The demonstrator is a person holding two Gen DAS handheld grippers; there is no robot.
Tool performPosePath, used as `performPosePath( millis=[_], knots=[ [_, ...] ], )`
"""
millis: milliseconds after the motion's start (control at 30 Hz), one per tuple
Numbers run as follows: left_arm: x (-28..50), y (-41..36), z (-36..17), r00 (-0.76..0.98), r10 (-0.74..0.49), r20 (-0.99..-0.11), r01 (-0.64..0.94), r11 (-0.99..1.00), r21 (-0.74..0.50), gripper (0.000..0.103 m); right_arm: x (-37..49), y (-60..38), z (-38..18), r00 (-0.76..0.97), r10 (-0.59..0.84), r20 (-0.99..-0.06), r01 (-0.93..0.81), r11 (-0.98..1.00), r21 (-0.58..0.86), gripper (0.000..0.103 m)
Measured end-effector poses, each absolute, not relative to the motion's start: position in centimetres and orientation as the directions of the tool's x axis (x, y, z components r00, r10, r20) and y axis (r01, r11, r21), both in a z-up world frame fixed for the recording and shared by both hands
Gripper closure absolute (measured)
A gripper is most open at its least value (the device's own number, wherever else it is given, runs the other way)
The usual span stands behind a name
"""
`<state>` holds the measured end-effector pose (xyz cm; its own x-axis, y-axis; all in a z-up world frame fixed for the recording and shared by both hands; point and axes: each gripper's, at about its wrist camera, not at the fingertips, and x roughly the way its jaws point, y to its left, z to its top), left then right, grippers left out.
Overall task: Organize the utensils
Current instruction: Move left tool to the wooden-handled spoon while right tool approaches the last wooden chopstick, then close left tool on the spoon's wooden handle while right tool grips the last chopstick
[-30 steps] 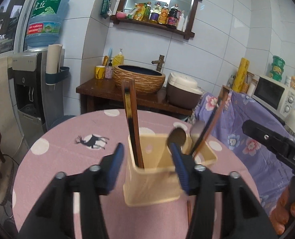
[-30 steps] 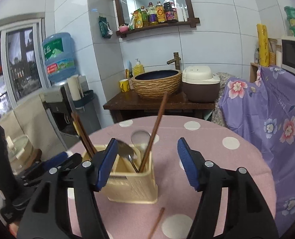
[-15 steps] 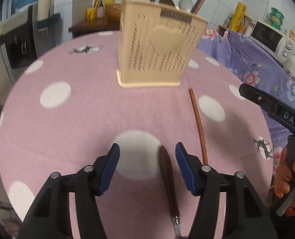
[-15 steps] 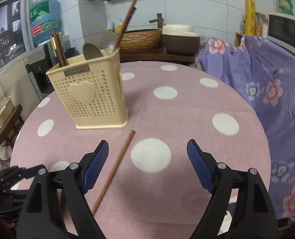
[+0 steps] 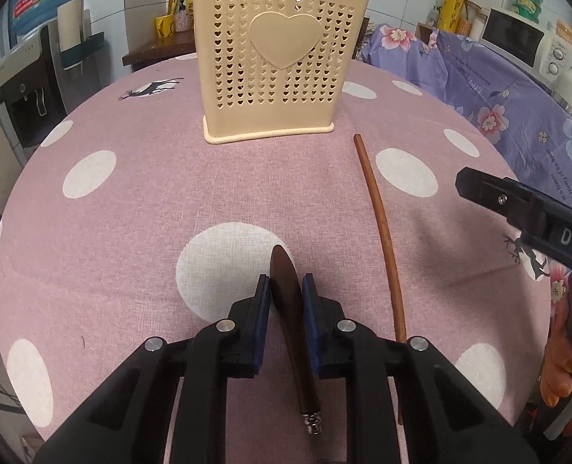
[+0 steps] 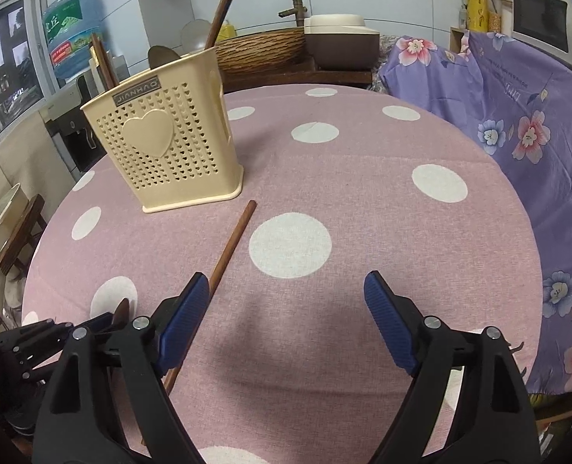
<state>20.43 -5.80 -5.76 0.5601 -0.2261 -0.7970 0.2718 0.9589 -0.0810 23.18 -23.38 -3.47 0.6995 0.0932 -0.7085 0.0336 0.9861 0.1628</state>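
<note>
A dark wooden utensil handle [image 5: 303,379] lies on the pink dotted table [image 5: 131,193], pointing toward the beige heart-patterned holder [image 5: 274,62]. My left gripper [image 5: 285,282] is closing, and its blue pads press both sides of the handle. A brown chopstick [image 5: 382,224] lies to its right. In the right wrist view the same chopstick [image 6: 231,243] runs under the left finger of my right gripper [image 6: 287,290], which stands open over bare cloth. The holder [image 6: 162,147] contains chopsticks and spoons.
A purple flowered cloth [image 6: 518,116] covers furniture at the table's right. Behind stand a dark sideboard with a woven basin [image 6: 262,50] and a rice cooker [image 6: 340,38]. A water dispenser [image 5: 30,77] is on the left. A person's hand [image 5: 564,359] holds the right gripper.
Both grippers came down from above the holder to the near side of the table. The left jaws closed onto the wooden handle. The right jaws spread wider.
</note>
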Motion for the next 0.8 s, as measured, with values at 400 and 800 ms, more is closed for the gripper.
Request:
performPosePath(
  millis=[400, 800],
  knots=[
    [27.1, -1.9, -5.6, 0.531, -0.202, -0.823, 0.204, 0.973, -0.107, 0.087, 27.8, -20.1, -4.4, 0.591, 0.165, -0.789, -0.013, 0.981, 0.196, 0.040],
    [27.4, -1.4, -5.5, 0.537, -0.212, -0.816, 0.187, 0.974, -0.130, 0.087, 30.3, -17.6, -6.6, 0.552, 0.052, -0.832, 0.039, 0.995, 0.088, 0.065]
  ],
)
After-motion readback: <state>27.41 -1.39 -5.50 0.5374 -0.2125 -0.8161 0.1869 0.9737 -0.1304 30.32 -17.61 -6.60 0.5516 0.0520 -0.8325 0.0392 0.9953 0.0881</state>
